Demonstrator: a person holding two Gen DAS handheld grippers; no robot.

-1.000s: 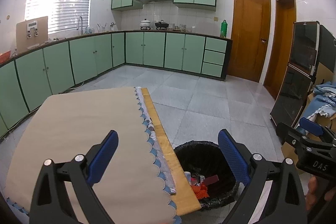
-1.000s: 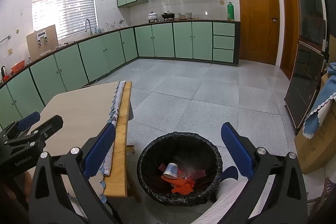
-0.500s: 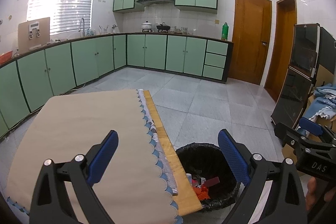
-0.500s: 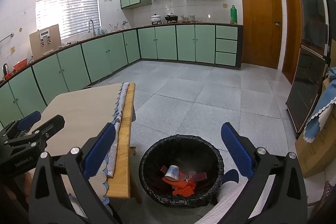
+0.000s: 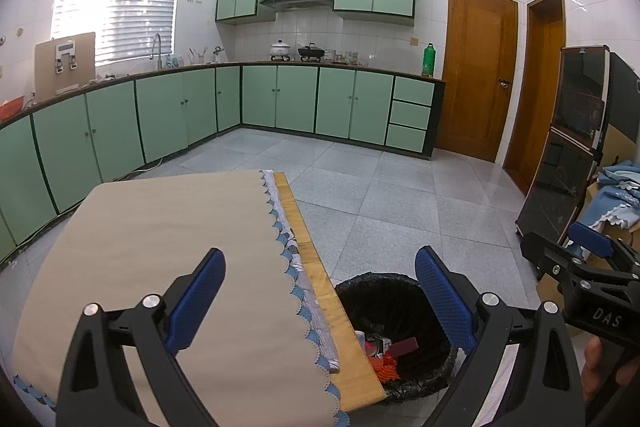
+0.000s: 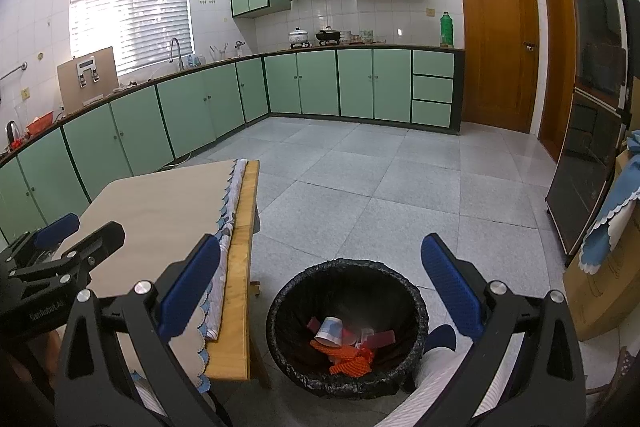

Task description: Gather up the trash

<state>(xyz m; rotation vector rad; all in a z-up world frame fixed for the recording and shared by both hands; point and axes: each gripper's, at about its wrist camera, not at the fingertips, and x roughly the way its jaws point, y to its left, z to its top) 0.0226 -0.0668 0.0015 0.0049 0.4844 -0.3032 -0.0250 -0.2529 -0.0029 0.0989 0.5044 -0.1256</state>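
Both grippers, left (image 5: 318, 301) and right (image 6: 318, 291), fingers spread, empty. Round black-bagged bin (image 6: 347, 327) beside cloth-covered wooden bench (image 6: 236, 307) holds a paper cup (image 6: 330, 331) and orange mesh (image 6: 350, 361).

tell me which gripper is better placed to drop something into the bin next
Right, probably. The right gripper, open and empty, hangs almost directly above the trash bin. The left gripper, also open, sits over the table, with the bin off to its right.
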